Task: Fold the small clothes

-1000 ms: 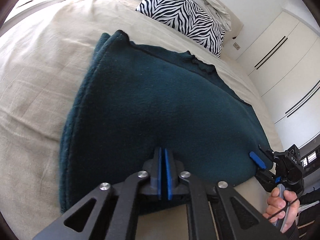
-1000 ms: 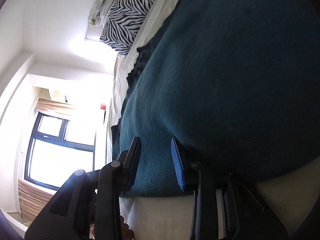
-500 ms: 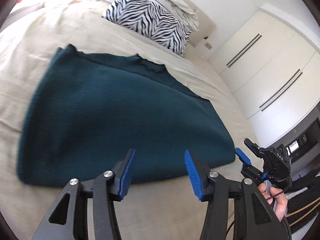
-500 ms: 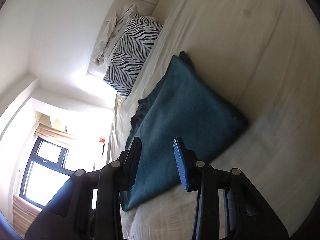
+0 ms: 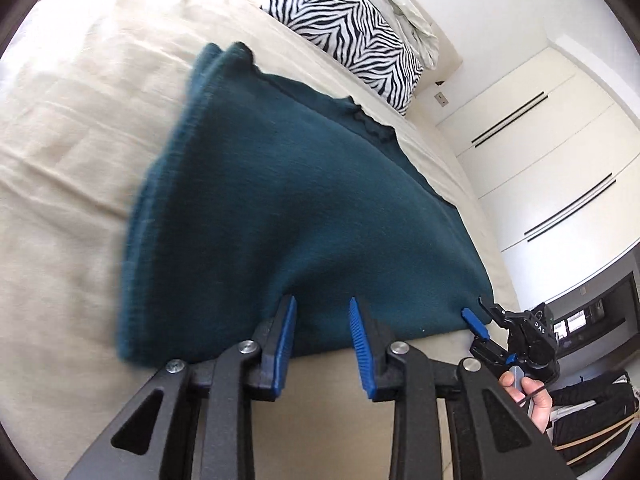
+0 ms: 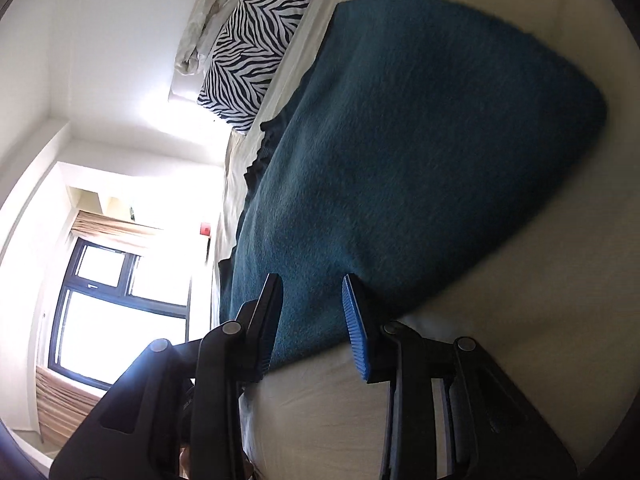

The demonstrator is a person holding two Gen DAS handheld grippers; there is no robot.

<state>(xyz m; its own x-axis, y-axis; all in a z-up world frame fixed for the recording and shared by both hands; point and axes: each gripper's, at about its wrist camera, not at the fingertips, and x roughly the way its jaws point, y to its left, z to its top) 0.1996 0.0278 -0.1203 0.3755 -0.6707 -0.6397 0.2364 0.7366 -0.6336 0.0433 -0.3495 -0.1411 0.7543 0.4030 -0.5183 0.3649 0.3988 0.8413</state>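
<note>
The blue cloth (image 5: 304,200) is lying folded on the bed (image 5: 80,120), mid-frame. Its near edge is being straddled by the left claw (image 5: 322,312), which is closing, and the right claw (image 6: 310,300), closing too; nothing is being pinched.

We see a wide bed with a beige linen cover (image 5: 80,128); a folded dark teal fleece garment (image 5: 304,216) lies flat on it, a zebra-striped pillow (image 5: 344,28) at the far end.

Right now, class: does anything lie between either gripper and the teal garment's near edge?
Nothing visible does. The left gripper, jaws closing, and the right gripper both sit at the teal garment edge, unobstructed.
</note>
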